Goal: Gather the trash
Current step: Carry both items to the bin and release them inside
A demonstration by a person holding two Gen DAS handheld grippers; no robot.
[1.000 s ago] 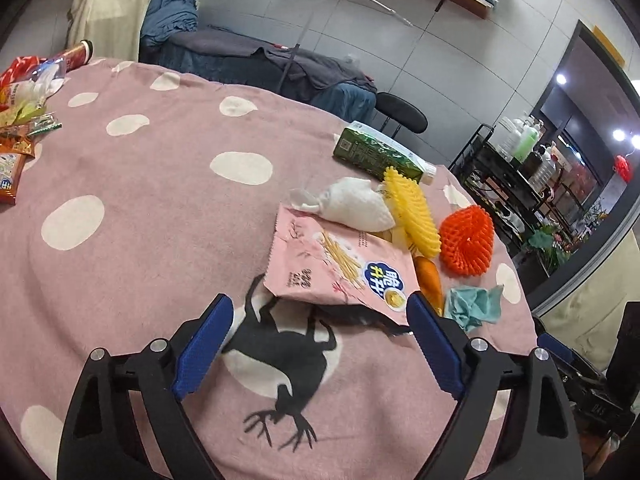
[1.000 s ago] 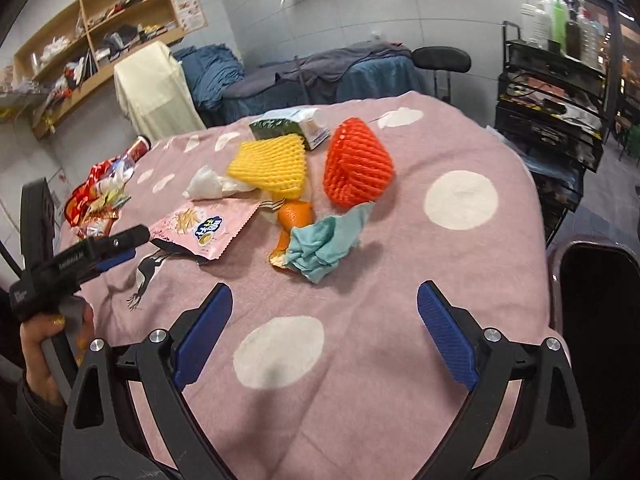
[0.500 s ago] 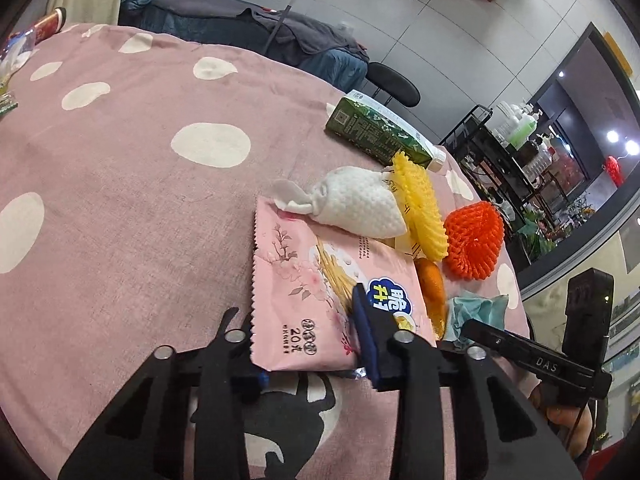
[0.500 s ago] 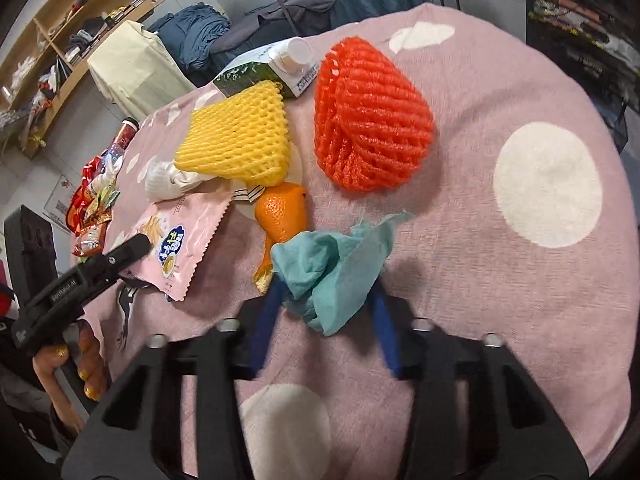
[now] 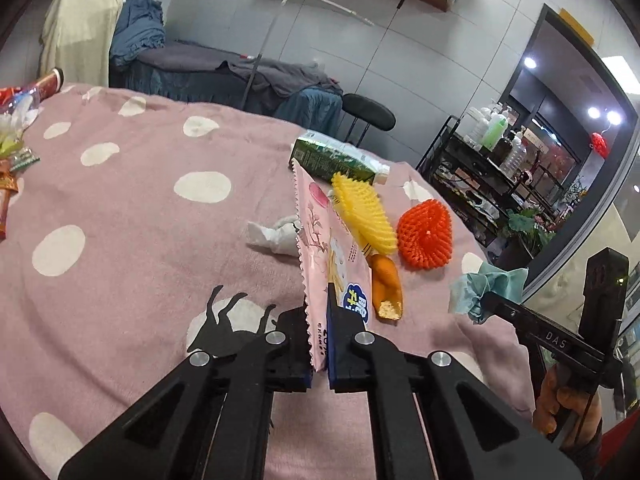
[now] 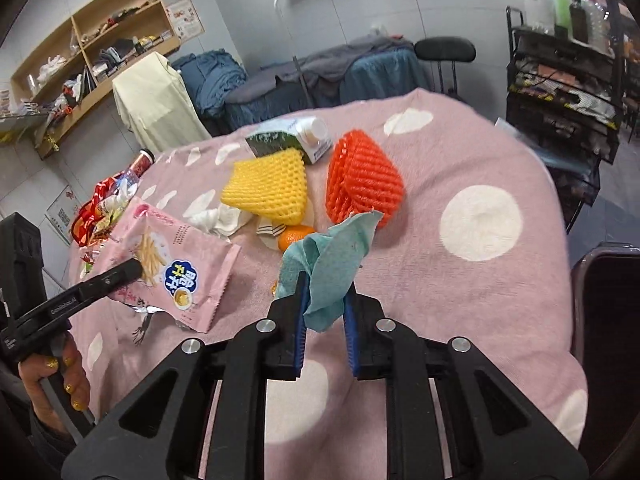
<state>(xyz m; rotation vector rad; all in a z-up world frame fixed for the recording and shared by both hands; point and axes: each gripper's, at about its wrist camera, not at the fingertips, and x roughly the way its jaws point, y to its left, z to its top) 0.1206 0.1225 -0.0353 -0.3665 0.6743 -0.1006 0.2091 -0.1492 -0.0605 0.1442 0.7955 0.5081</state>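
Left gripper [image 5: 318, 344] now pinching the pink snack bag [image 5: 328, 264], jaws just squeezed together on its edge. A second ago wide apart, bag flat on the pink spotted cloth [image 5: 132, 240]; now bag lifted up and standing on edge in front of the white wad [image 5: 276, 234]. Right gripper [image 6: 324, 320] clamped on the teal tissue [image 6: 332, 264], jaws just pulled in on it too. Before, tissue lying beside the orange peel [image 5: 386, 286]; now up off the cloth, maybe only a little. Same spots as before: yellow foam net [image 6: 266, 188], red foam net [image 6: 362, 182], green carton [image 5: 336, 160].
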